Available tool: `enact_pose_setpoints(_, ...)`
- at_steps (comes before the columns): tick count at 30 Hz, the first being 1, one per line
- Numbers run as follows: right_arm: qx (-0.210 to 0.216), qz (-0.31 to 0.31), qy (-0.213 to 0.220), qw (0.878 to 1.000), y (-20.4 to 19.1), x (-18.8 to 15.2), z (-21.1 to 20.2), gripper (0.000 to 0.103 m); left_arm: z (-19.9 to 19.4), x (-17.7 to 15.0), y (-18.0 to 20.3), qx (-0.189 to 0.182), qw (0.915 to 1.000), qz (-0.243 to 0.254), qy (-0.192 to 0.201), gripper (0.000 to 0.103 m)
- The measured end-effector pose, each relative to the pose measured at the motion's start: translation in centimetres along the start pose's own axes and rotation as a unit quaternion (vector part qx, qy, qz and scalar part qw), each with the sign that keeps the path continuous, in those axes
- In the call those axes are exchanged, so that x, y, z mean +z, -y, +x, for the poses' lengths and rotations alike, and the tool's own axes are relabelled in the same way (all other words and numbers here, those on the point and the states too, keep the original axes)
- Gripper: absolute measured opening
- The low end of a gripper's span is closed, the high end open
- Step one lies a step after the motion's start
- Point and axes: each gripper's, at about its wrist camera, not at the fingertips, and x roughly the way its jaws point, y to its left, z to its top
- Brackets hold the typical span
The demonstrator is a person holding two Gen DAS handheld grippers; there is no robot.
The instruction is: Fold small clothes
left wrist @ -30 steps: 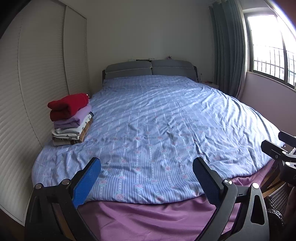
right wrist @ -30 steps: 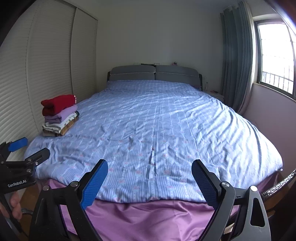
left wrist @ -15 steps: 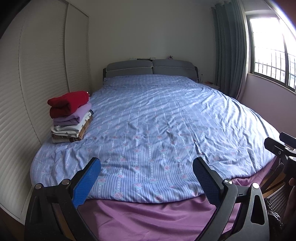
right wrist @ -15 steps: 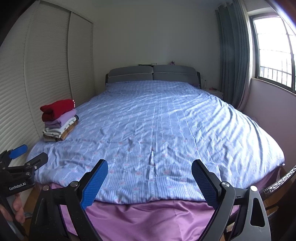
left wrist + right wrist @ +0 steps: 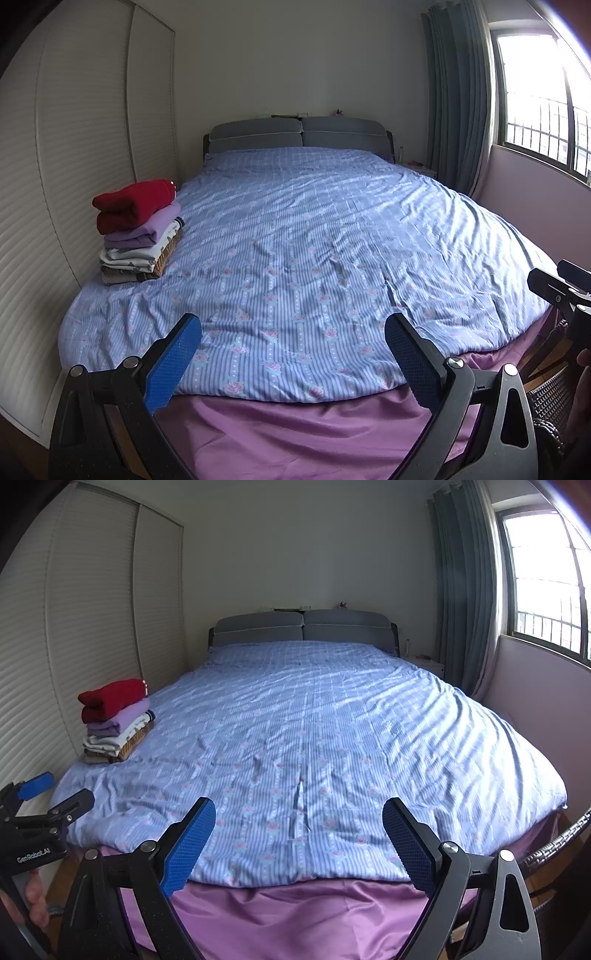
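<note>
Left wrist view: my left gripper (image 5: pixel 293 334), black frame with blue ribbed pads, jaws spread wide with nothing between them, held over the near foot of the bed. Bed: blue striped quilt with small pink flowers (image 5: pixel 314 240), rumpled, spread flat across the whole mattress; purple satin sheet (image 5: pixel 295 432) showing beneath its near edge; grey padded headboard (image 5: pixel 299 134) at the far wall.

Stack of folded small clothes (image 5: pixel 138 232): at the left edge of the quilt, beside the cream louvred wardrobe doors (image 5: pixel 74 166). Top item red, then lilac, then white printed, then brown at the bottom. Well apart from both grippers.

Right wrist view: my right gripper (image 5: pixel 299 818), same make, jaws likewise wide apart and empty, also over the near foot of the bed. Left gripper visible at the left margin.

Far right: grey-green curtain (image 5: pixel 465 590) beside a bright barred window (image 5: pixel 546 576).
</note>
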Motion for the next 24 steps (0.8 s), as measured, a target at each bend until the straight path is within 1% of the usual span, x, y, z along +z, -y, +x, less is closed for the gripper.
enact_pose_setpoints(24,0.0,0.0,0.0,1.0,0.04,-0.07,0.02,0.093,-0.03,0.01,0.18,-0.002,1.0,0.0,-0.002,0.101)
